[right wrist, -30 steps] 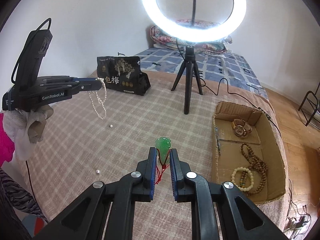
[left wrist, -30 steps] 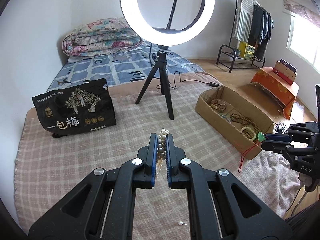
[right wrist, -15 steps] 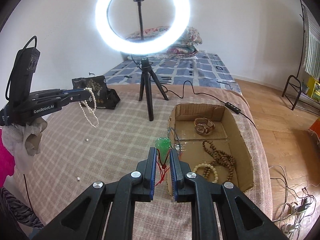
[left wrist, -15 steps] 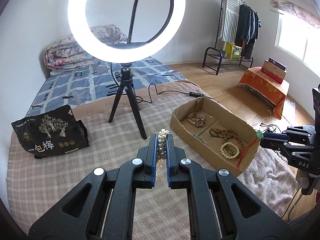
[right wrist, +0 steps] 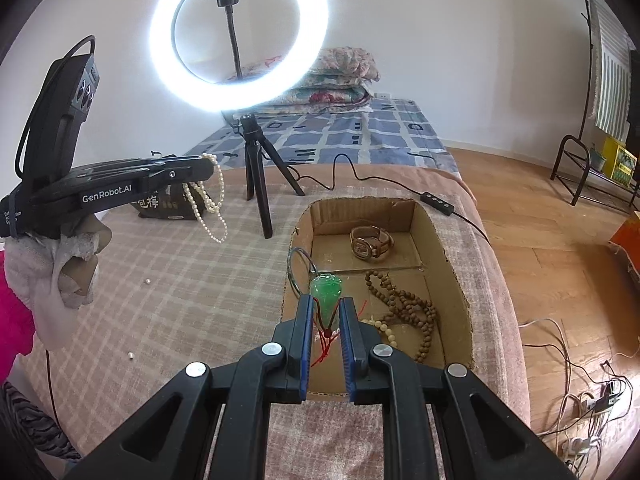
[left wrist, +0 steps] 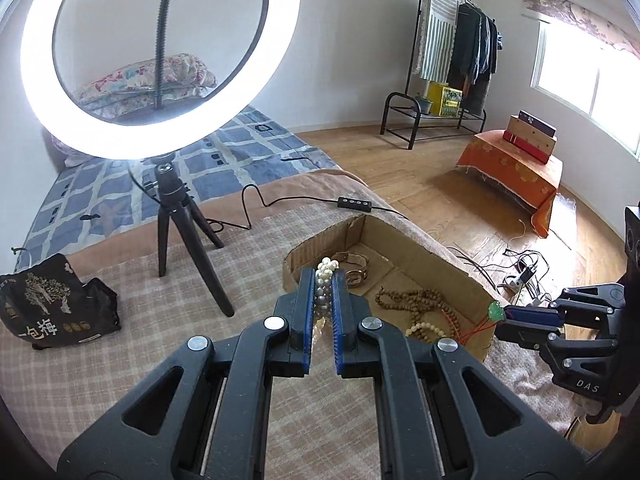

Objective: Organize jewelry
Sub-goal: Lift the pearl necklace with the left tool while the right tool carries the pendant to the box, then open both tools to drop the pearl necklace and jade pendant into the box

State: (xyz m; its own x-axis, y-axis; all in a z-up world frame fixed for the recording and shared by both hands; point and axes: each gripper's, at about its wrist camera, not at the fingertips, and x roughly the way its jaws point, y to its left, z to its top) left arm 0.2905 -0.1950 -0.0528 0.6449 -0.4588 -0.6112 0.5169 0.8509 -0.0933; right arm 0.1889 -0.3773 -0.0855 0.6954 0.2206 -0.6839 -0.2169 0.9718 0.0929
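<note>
A pearl necklace [left wrist: 325, 280] is clamped between the blue pads of the left gripper [left wrist: 323, 300]; in the right wrist view its strands [right wrist: 208, 208] are seen hanging free from that gripper [right wrist: 200, 170] above the checked blanket [right wrist: 180, 280]. A green pendant [right wrist: 326, 294] on a red cord [right wrist: 326, 344] is pinched by the right gripper [right wrist: 326, 320], which is held over the near end of the cardboard box [right wrist: 456, 264]. Inside the box a watch [right wrist: 370, 242] lies in the far compartment, and brown wooden beads [right wrist: 408, 312] with a pale bracelet [right wrist: 386, 330] (partly hidden) lie in the near one. Two loose pearls [right wrist: 148, 281] rest on the blanket. A ring light [right wrist: 240, 32] stands on a tripod [right wrist: 260, 184] beside the box.
</note>
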